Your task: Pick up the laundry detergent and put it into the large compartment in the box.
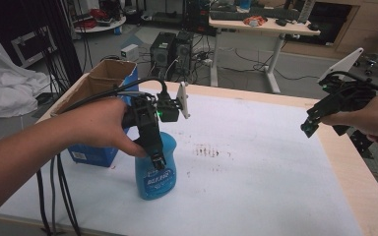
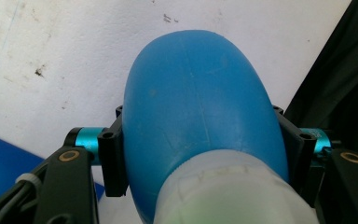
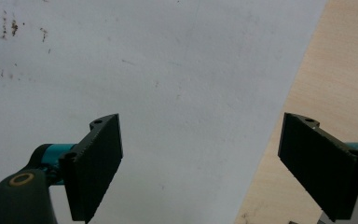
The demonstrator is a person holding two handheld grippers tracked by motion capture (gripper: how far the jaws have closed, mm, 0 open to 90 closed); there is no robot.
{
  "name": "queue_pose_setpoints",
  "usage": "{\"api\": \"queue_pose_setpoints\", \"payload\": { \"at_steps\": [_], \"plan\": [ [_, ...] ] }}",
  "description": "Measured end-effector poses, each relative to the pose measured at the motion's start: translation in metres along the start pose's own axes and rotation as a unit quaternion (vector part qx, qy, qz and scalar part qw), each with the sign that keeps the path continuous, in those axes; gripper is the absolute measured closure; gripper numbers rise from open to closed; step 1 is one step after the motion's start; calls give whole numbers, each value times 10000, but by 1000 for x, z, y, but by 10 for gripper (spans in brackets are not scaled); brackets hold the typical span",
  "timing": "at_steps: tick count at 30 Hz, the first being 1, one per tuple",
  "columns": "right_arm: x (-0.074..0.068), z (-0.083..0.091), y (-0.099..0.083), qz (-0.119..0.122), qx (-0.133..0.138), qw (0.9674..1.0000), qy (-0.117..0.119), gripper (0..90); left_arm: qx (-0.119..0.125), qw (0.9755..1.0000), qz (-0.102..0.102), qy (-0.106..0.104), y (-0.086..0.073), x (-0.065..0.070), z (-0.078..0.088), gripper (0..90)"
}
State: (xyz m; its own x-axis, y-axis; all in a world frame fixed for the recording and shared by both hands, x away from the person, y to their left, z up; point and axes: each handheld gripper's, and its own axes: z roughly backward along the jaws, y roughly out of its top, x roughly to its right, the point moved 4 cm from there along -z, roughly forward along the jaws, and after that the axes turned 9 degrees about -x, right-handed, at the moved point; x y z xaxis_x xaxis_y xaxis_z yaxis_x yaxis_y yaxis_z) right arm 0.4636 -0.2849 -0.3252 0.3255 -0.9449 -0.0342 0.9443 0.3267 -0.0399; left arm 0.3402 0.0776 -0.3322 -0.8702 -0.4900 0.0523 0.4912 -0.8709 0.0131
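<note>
Blue bottle [image 1: 155,172]: standing upright at lower centre-left of the high view, on the white sheet [image 1: 256,182] covering the bench [image 1: 359,182]; in the left gripper view it is bulging up the middle of the frame, pale neck at the bottom.

Left tongs [image 1: 156,160]: pointing down at centre-left, clamping the bottle, one pad [image 2: 113,158] pressing on each flank (pads touching the plastic on both sides).

Right tongs [image 1: 309,123]: hovering at the right edge of the high view, well apart from the bottle; jaws standing wide, gripping nothing, white sheet lying beneath them.

Cardboard box [image 1: 106,81]: sitting at upper left, just behind the left hand [image 1: 101,125].

Brown specks [image 1: 206,151]: dotting the sheet at centre.
</note>
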Motion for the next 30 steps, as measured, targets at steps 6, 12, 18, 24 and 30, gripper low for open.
{"api": "queue_pose_setpoints", "payload": {
  "at_steps": [6, 12, 18, 24, 30],
  "plan": [
    [-1, -2, 1, -7, -20, 10000, 18, 129, -62, 10000, -61, 28, 0, 0, 1, 359],
    [0, -3, 0, -12, -7, 10000, 22, 129, -49, 10000, 11, 22, 0, -2, 1, 365],
    [0, -3, 1, -15, -16, 10000, 30, 129, -164, 9997, 7, 191, 1, -3, 2, 365],
    [0, -3, 1, 3, -22, 10000, 28, 129, -90, 9997, 65, 205, 4, -1, 11, 366],
    [1, -3, 1, -14, -32, 10000, 25, 129, -39, 9997, 108, 218, 5, 1, 30, 366]
  ]
}}
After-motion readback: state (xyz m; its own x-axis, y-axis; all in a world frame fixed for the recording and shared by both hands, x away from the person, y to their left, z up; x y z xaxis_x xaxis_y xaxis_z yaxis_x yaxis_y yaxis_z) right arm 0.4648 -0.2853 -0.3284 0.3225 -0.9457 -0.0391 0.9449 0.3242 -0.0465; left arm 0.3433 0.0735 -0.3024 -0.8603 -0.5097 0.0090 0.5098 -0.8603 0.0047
